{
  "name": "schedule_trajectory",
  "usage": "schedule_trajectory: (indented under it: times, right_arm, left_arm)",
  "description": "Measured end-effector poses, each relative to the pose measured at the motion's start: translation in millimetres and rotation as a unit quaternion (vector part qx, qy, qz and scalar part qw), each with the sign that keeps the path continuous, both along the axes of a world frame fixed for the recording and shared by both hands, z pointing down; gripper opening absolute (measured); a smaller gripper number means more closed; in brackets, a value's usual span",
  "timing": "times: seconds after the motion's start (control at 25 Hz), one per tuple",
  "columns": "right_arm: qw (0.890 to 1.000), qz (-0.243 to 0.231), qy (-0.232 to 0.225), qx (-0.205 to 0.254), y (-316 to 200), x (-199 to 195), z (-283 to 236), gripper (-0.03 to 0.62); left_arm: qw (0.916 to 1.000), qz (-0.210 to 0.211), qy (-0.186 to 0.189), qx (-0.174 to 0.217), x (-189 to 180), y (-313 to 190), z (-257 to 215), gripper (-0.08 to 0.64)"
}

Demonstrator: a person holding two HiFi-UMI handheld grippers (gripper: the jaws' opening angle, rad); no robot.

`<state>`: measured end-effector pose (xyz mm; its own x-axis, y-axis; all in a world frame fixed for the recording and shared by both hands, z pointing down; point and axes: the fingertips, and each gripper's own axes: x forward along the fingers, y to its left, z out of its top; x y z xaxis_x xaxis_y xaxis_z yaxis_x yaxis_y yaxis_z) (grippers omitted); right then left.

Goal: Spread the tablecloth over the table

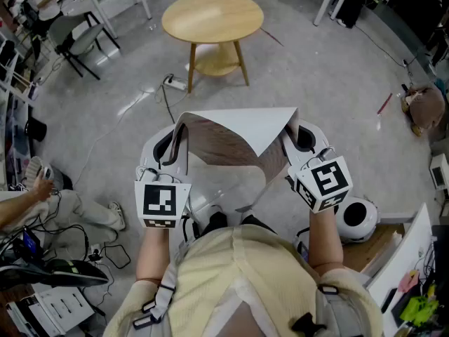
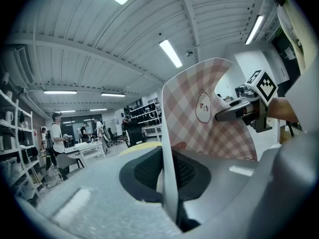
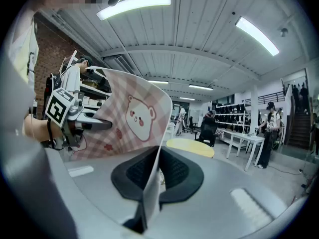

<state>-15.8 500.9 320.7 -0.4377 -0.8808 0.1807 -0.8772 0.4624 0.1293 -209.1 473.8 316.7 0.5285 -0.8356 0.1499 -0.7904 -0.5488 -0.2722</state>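
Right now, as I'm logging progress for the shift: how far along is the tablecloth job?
Done: the left hand-held gripper and the right hand-held gripper are each shut on an edge of the checked tablecloth, which is held up in the air. In hand: the cloth hangs curled between them. Left: the round wooden table ahead is bare, and nothing is spread yet.

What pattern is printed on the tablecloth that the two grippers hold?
The tablecloth has pink-and-white checks with a cartoon bear face; clearest in the right gripper view.
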Motion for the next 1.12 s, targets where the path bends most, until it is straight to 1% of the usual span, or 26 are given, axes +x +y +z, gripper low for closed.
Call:
schedule_trajectory:
  times: [0.16,0.44,0.56,0.72,0.8,0.92,1.08,1.12]
  right_arm:
    - [1.000,-0.012,-0.007,-0.015,5,28,2,0.009]
    - [0.999,-0.027,-0.027,-0.025,3,71,19,0.009]
    - [0.999,-0.031,-0.029,-0.023,-2,84,21,0.009]
    - [0.999,-0.019,-0.031,-0.018,-4,106,23,0.009]
    - [0.999,-0.018,-0.034,-0.016,-7,111,23,0.009]
    - [0.999,-0.029,-0.025,-0.007,-16,117,16,0.009]
    - [0.999,-0.029,-0.012,-0.002,-27,119,14,0.009]
    - [0.999,-0.030,-0.010,-0.002,-30,119,14,0.009]
  left_arm:
    - [0.9998,-0.008,0.008,-0.015,28,6,3,0.006]
    - [0.9990,-0.022,-0.009,-0.038,71,7,22,0.006]
    - [0.9986,-0.028,-0.018,-0.041,83,7,25,0.006]
    - [0.9985,-0.034,-0.009,-0.041,105,9,28,0.006]
    - [0.9986,-0.034,-0.014,-0.038,110,9,26,0.006]
    - [0.9987,-0.035,-0.023,-0.030,115,3,19,0.006]
    - [0.9978,-0.021,-0.060,-0.021,120,-13,17,0.006]
    - [0.9975,-0.017,-0.064,-0.022,119,-17,17,0.006]
